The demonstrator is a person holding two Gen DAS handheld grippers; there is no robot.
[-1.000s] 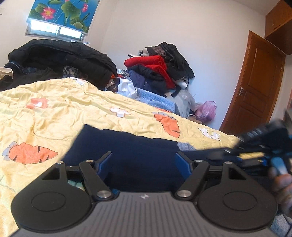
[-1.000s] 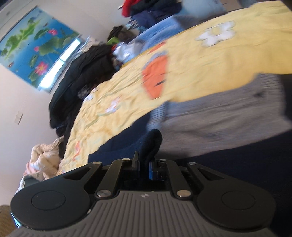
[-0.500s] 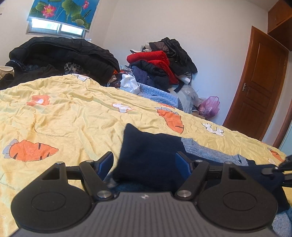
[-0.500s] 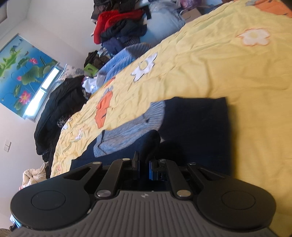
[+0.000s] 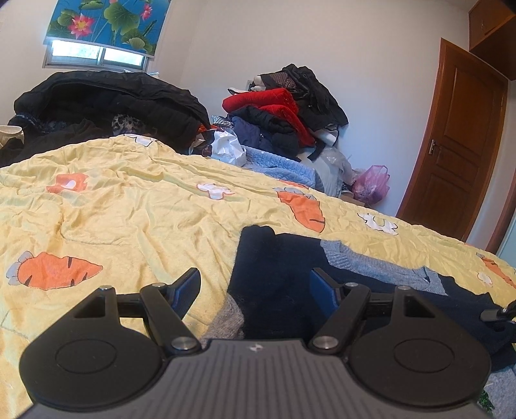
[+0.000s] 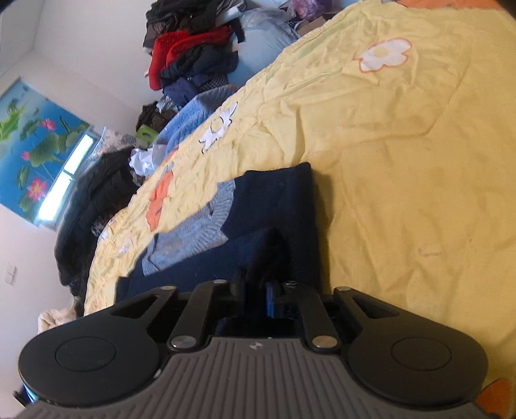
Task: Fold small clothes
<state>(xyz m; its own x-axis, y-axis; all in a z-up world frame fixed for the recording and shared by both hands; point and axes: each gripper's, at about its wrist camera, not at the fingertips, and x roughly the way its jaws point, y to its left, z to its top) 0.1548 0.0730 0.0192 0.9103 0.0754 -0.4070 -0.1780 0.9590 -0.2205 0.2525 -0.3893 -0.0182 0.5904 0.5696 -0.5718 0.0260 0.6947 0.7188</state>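
A navy knit sweater (image 5: 277, 267) with a pale blue-grey ribbed collar (image 5: 380, 267) lies flat on the yellow bedspread (image 5: 135, 212), filling the lower centre and lower right of the left wrist view; its fabric looks soft and fuzzy, with a grey ribbed hem showing at the lower edge. In the right wrist view the same sweater (image 6: 274, 199) sits at centre, a folded sleeve end humped up just ahead of the tool.

The left gripper (image 5: 254, 287) stands wide apart, its blue pads on either side of the sweater's near edge without pressing it. The right gripper (image 6: 254, 290) has just been opening: its jaws show a narrow gap, and the navy sleeve tip sits between them, no longer pinched as far as the view shows.

The bedspread is crinkled cotton printed with orange carrots (image 5: 58, 270) and white flowers (image 6: 383, 54). Beyond it, at upper left in the left view, lies a black puffy coat (image 5: 106, 100); at upper centre a heap of clothes (image 5: 283, 109), red and dark, leans on the white wall. A wooden panelled door (image 5: 458, 154) stands at right, a lotus-print blind (image 5: 106, 22) at top left.
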